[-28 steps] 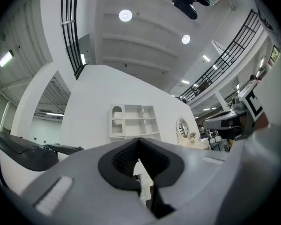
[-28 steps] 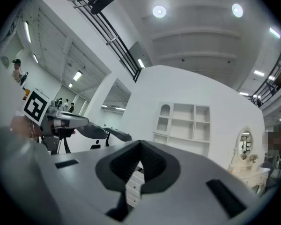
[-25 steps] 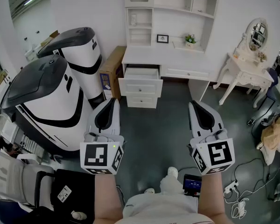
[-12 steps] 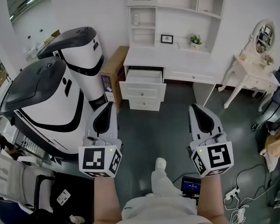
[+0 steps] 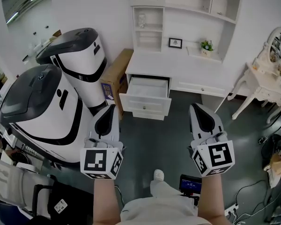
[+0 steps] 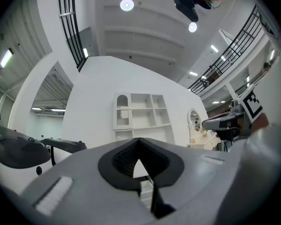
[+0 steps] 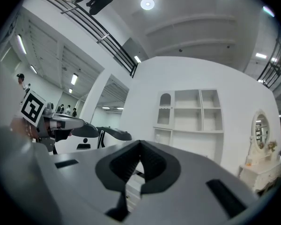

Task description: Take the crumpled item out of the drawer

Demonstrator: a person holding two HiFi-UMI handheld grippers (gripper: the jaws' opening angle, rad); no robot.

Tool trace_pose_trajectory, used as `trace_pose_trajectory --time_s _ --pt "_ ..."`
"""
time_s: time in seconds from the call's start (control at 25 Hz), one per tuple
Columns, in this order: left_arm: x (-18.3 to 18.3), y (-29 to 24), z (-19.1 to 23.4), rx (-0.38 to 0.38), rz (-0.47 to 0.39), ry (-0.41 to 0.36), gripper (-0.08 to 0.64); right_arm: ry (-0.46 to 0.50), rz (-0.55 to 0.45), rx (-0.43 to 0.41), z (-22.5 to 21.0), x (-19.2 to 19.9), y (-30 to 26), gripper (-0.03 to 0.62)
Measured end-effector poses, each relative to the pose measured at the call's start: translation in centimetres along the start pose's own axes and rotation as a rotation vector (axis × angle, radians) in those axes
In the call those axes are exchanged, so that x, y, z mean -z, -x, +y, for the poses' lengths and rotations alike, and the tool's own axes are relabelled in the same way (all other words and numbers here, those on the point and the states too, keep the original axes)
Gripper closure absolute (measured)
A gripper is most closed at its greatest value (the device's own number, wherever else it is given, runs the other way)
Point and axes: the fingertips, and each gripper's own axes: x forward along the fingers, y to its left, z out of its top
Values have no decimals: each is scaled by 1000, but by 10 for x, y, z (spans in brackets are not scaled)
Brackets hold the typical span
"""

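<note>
The dark grey floor [image 5: 154, 137] carries a white desk [image 5: 178, 65] at its far edge, against the wall. The desk's upper left drawer [image 5: 147, 96] is pulled open. At the back edge of the desk top stands a small framed picture [image 5: 175, 42], with a potted plant [image 5: 206, 46] near it on the right. A cardboard box [image 5: 114, 74] stands on the floor at the desk's left end. A white dressing table [image 5: 262, 90] stands toward the floor's right edge.

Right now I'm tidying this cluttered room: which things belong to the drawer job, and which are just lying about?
Job: open drawer, left claw, right claw.
Lying about: cardboard box, picture frame, potted plant, dressing table.
</note>
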Motion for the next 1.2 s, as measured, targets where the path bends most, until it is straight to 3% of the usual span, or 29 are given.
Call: trace_pose_trajectory --time_s 0.56,0.88,1.2 --pt "32 -153 22 -104 36 -35 551 -52 -6 -93 -95 44 -144 597" --pt "56 -187 54 -162 68 -33 551 -76 26 -137 -99 73 -198 597" --pt "78 -224 99 -169 91 -24 551 -82 54 -148 -91 89 -257 597"
